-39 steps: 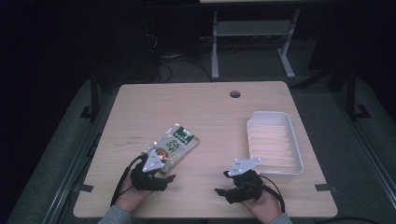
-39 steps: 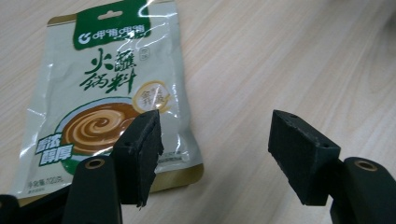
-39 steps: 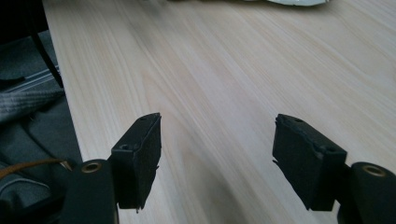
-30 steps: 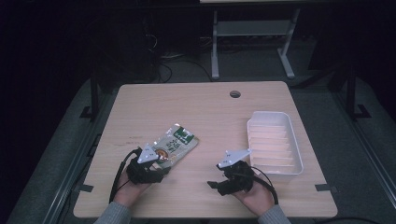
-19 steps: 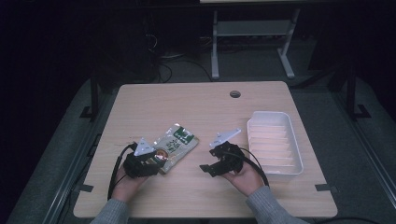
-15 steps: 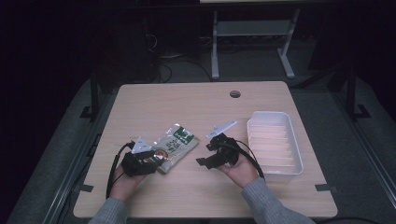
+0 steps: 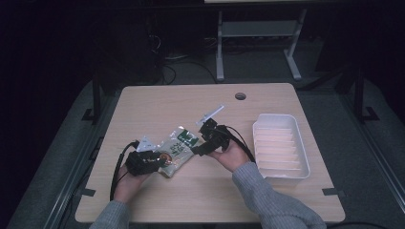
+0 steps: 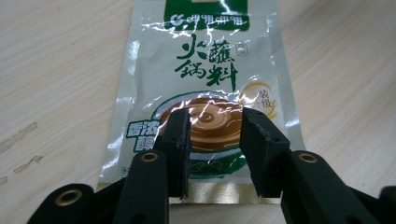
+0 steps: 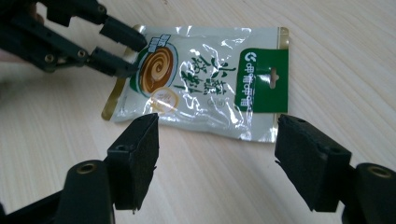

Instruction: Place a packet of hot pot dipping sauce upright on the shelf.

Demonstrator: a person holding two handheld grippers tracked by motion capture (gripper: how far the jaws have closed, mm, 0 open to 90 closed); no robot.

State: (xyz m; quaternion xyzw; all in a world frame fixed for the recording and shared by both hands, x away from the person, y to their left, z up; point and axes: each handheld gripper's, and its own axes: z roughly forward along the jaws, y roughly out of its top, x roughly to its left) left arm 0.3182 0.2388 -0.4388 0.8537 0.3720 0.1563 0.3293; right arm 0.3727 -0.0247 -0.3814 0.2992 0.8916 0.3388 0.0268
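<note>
A silver-and-green sauce sachet (image 7: 177, 149) (image 8: 205, 60) (image 9: 205, 74) lies flat on the wooden table (image 7: 157, 109), printed with a bowl picture. My left gripper (image 7: 164, 161) (image 8: 214, 126) sits at the sachet's bowl end. Its jaws have just been closing and stand apart over the foil, which lies flat and uncreased under them. The right gripper view also catches my left gripper (image 9: 126, 49) at that end. My right gripper (image 7: 197, 149) (image 9: 217, 140) is wide open just short of the sachet's long edge near the green header, with bare table between its jaws.
A white ribbed tray (image 7: 279, 116) stands at the table's right side, close to the right forearm. A cable hole (image 7: 240, 96) sits near the far edge. Cables trail from both grippers toward the front edge.
The right hand has travelled left and away from the front edge, up to the sachet's header end. The left gripper has edged onto the sachet's bowl end.
</note>
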